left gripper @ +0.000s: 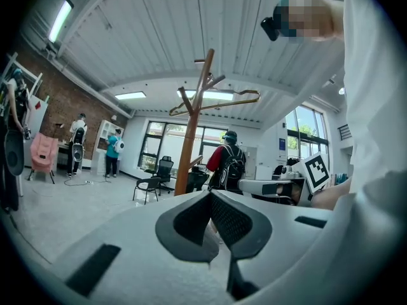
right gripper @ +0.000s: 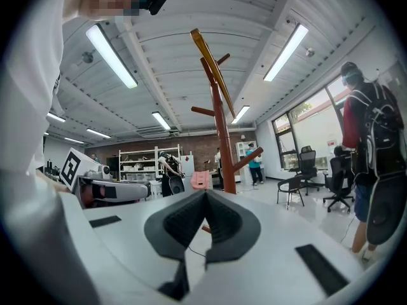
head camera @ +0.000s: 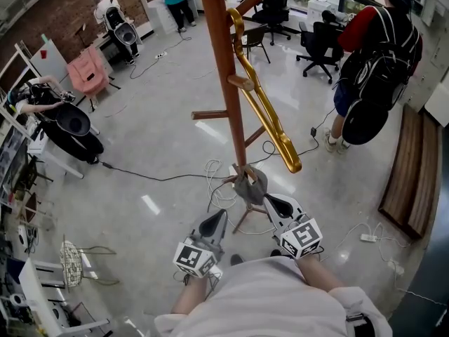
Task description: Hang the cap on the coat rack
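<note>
At the foot of the coat rack (head camera: 223,69), where its legs splay out over the floor (head camera: 154,146), a grey cap (head camera: 250,185) lies crumpled against the base of the pole. None of the rack's pegs carries it. A golden hanger (head camera: 270,118) hangs from an upper peg and slants down beside the pole, its lower end well above the cap.

Both tools are on the person's side of the rack, tips pointing toward it. The right hand-held gripper (head camera: 270,201) has its jaws pressed together with nothing between them. From the head view its tip sits just short of the cap, slightly to the rack's right, though whether the two touch cannot be told from above. The right gripper view looks past the closed jaws at the pole and hanger and does not show the cap.

The left hand-held gripper (head camera: 220,216) is likewise narrow, jaws meeting and empty. It is held to the rack's left, a little farther from the cap than the right one.

Loose white cables (head camera: 217,181) curl on the floor beside the rack's base. Beyond the rack, to its right, a person with a backpack (head camera: 372,55) stands near some office chairs (head camera: 319,44).
</note>
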`<state>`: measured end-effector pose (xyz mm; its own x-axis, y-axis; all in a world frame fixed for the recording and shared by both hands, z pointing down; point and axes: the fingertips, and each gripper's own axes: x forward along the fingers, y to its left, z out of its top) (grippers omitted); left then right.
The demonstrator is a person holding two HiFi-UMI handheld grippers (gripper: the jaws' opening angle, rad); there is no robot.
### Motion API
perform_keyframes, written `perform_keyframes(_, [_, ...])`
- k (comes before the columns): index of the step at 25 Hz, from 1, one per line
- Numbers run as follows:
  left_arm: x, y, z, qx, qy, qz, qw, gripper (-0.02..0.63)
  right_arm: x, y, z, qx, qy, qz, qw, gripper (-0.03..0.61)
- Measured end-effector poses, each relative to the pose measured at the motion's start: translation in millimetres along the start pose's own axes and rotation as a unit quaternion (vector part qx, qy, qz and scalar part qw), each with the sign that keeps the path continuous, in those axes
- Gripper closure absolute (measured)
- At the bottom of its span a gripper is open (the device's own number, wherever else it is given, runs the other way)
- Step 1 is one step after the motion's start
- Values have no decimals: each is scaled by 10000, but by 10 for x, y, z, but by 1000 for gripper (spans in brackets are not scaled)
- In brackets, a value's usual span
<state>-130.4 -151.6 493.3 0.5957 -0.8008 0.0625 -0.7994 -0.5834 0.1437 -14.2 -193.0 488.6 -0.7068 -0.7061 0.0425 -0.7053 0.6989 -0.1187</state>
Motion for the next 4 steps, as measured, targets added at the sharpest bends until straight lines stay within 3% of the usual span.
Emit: perform_keyframes(4, [-4, -11, -6, 39, 33, 11, 10000, 606, -7, 0, 0, 7, -3, -9, 10000, 566])
